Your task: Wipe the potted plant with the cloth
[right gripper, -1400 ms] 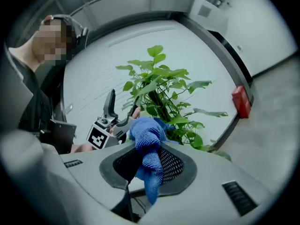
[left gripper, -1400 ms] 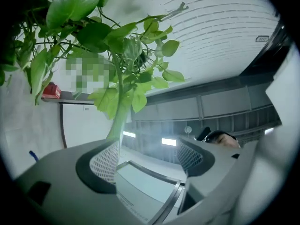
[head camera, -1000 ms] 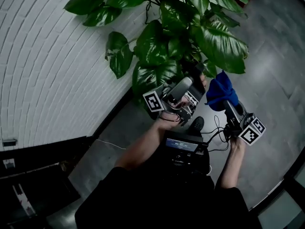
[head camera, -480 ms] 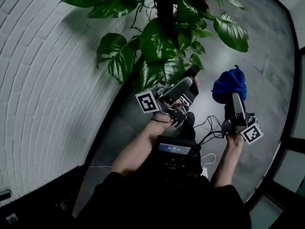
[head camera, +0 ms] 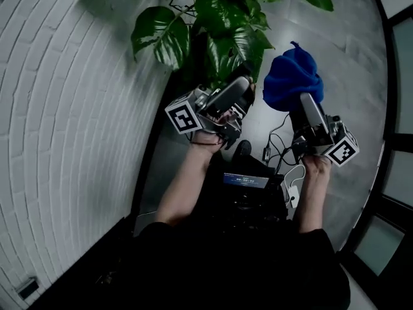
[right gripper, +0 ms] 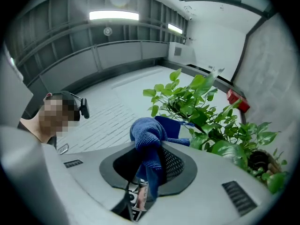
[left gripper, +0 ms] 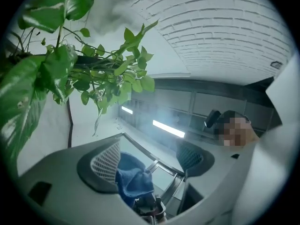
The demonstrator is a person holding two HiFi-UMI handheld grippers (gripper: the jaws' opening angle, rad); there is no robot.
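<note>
Beside the white brick wall [head camera: 64, 108], the potted plant [head camera: 226, 31] was shown standing on the grey tiled floor [head camera: 352, 63], with its foliage just beyond both grippers. The right gripper [right gripper: 152, 165] was closed on a fold of the blue cloth [right gripper: 149, 130], and most of the cloth was bunched above the jaws, with no leaf touched by it. The left gripper [left gripper: 147, 162] was held with its jaws wide apart and nothing was gripped. The cloth seen through their gap was judged to lie beyond them, in the other gripper.

Because only a fold was pinched, the cloth could be dragged free by friction against a leaf. A leaf left unsupported by the open gripper would probably be pushed aside rather than wiped, and could be creased or torn if pressed hard. If the bunched cloth were displaced, a leaf might be scratched by a bare jaw tip.

The leaves [head camera: 158, 34] were broad, glossy and heart-shaped, streaked with paler green. The cloth was soft, limp and coarsely knitted. The dark, mesh-textured pads [left gripper: 105, 165] were set in a smooth grey shell.
</note>
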